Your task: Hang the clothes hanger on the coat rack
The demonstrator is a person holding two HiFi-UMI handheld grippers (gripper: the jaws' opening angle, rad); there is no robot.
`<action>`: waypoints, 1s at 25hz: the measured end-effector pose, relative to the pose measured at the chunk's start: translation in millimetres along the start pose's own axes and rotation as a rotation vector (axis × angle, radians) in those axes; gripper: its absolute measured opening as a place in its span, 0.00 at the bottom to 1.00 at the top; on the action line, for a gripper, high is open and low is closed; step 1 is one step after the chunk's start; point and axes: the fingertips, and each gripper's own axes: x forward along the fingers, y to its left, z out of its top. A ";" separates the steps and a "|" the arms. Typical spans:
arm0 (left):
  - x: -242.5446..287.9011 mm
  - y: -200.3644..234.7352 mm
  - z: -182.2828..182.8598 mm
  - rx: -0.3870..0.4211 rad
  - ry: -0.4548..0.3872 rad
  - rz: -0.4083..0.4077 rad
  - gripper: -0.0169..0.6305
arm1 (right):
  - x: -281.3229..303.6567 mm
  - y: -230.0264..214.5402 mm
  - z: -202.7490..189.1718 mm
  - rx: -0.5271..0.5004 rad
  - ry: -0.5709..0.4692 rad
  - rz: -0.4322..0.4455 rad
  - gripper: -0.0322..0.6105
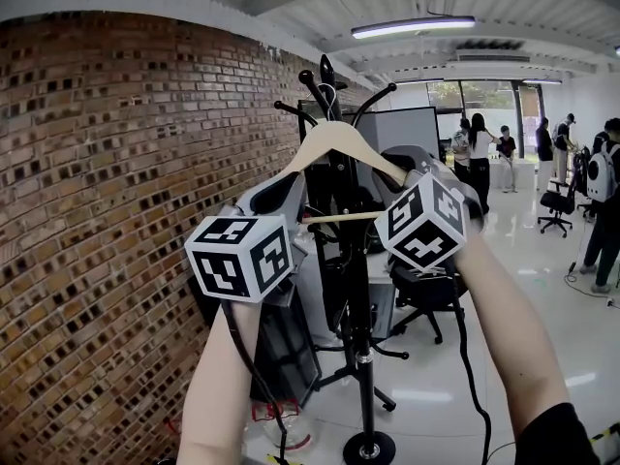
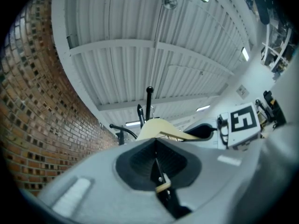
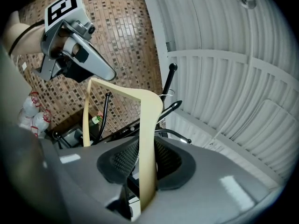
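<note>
A pale wooden clothes hanger (image 1: 334,141) is held up in front of the black coat rack (image 1: 360,308), close to its upper prongs (image 1: 323,77). My left gripper (image 1: 283,187) is shut on the hanger's left shoulder. My right gripper (image 1: 412,170) is shut on its right shoulder. In the left gripper view, the left gripper (image 2: 155,143) has the hanger (image 2: 161,128) running out of its jaws toward the rack's prongs (image 2: 149,101). The right gripper view has the hanger's arm (image 3: 148,139) pinched upright in the right gripper (image 3: 147,154), with the rack (image 3: 168,80) just behind. The hanger's hook is hidden against the rack.
A brick wall (image 1: 107,211) runs along the left, close to the rack. The rack's round base (image 1: 368,449) stands on the glossy floor. Black office chairs (image 1: 426,294) sit behind it. Several people (image 1: 480,153) stand far off at right.
</note>
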 end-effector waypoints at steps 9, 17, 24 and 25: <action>5.3 -0.4 -29.3 -0.025 0.019 -0.015 0.04 | 2.9 25.8 -10.9 -0.003 0.073 0.012 0.20; 11.1 0.8 -52.9 -0.043 0.037 -0.029 0.04 | 9.0 44.4 -31.7 0.058 0.117 0.029 0.20; 10.1 10.1 -81.1 -0.070 0.065 -0.034 0.04 | 16.4 66.8 -50.1 0.076 0.148 0.056 0.20; 10.0 11.1 -85.8 -0.075 0.071 -0.035 0.04 | 17.0 68.7 -51.5 0.074 0.149 0.057 0.20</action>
